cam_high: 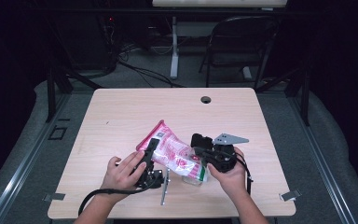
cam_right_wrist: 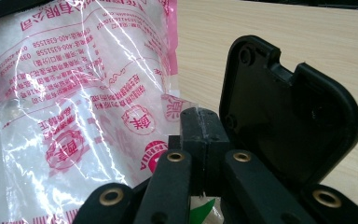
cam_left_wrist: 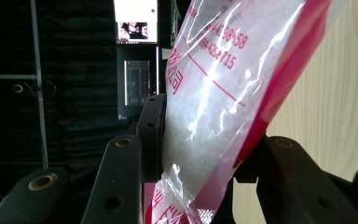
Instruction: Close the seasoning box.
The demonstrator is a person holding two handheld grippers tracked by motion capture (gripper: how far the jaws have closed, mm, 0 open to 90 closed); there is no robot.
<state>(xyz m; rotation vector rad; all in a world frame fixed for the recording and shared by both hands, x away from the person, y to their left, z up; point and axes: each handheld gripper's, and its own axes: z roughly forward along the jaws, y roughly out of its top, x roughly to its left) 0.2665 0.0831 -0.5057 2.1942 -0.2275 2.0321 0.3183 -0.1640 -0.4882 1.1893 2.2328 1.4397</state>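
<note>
High view: two hand-held grippers, left (cam_high: pixel 150 150) and right (cam_high: pixel 200 156), each clamp one bag (cam_high: pixel 172 151).

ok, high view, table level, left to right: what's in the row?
Person's left hand → left gripper clamped on the pink-and-clear bag → right gripper pinching the bag's corner → person's right hand.
</note>
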